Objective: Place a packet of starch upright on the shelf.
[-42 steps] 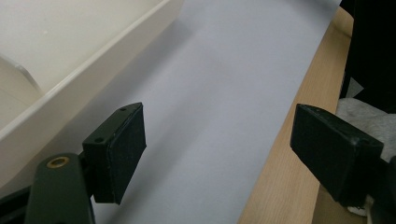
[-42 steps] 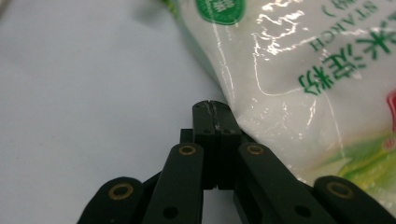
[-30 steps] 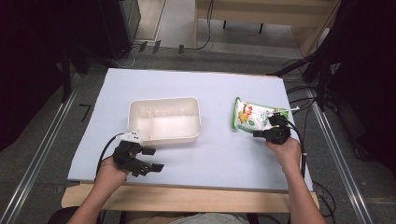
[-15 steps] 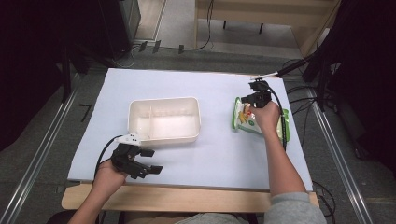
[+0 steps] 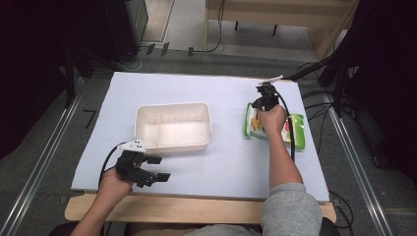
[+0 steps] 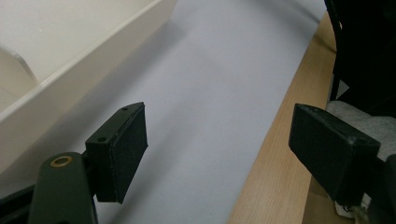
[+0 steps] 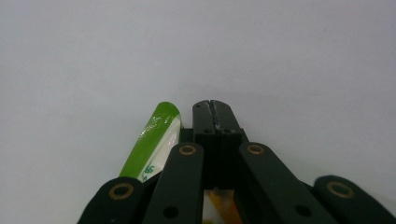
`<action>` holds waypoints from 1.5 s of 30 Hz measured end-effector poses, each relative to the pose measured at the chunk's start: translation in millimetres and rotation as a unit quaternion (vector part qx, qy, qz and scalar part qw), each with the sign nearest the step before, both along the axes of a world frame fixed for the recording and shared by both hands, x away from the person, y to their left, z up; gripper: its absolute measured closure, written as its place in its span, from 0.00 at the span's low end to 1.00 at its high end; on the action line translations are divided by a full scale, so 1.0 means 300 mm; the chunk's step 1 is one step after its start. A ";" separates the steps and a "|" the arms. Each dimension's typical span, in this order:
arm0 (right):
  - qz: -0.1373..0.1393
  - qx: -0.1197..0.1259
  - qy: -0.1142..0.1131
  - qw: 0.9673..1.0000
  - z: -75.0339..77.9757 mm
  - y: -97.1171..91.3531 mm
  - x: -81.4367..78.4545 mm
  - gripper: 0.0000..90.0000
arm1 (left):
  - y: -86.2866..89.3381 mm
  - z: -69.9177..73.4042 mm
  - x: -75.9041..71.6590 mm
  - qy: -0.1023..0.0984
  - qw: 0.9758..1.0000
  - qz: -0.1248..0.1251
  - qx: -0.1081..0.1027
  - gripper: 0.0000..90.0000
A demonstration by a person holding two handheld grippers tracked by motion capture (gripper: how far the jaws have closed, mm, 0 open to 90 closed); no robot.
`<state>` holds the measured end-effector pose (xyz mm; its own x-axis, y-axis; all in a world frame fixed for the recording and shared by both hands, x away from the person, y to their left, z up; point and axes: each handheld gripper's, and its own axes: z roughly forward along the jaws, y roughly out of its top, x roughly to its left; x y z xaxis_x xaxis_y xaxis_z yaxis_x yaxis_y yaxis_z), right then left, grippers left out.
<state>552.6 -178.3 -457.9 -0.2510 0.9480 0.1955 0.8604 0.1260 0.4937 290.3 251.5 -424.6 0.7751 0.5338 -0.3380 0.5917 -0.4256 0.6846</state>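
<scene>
A green snack bag (image 5: 297,131) with orange print lies flat at the right of the table, partly under the person's right hand. My right gripper (image 5: 265,91) is over the bag's far end and points away from the person. Its jaws are shut, pad against pad (image 7: 215,105), and a green edge of the bag (image 7: 156,137) shows just to their left. My left gripper (image 5: 158,168) rests near the table's front left edge, open, nothing between its pads (image 6: 217,140). A white divided container (image 5: 172,105) stands just beyond it, with its wall (image 6: 93,51) at the left of the left gripper view.
A pale mat (image 5: 221,162) covers the table, and a wooden strip (image 5: 196,209) runs along the near edge. Cables trail over the right edge of the table. Metal rails run along both sides on the floor.
The right hand has moved away from the person, from the bag's near end over the bag to its far end. The left gripper and the container have stayed put.
</scene>
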 end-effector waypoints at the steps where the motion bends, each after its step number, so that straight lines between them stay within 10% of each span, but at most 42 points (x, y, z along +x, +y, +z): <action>1: 0.014 0.006 0.009 1.000 -0.002 0.006 -0.008 1.00 | 0.001 0.000 0.000 0.000 1.000 0.001 -0.002 0.22; 19: 0.101 -0.003 0.020 0.995 0.005 0.056 -0.132 1.00 | 0.024 -0.039 0.059 -0.006 0.996 0.073 0.042 0.21; 45: 0.164 0.021 0.023 0.986 0.002 0.020 -0.376 1.00 | 0.062 -0.033 0.130 0.003 0.997 0.070 0.028 0.24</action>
<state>439.8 -172.3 -457.3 -0.5320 0.8089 0.2503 0.7986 0.3812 0.4658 329.4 270.2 -434.6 0.6893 0.6555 -0.3084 0.6518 -0.3754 0.6589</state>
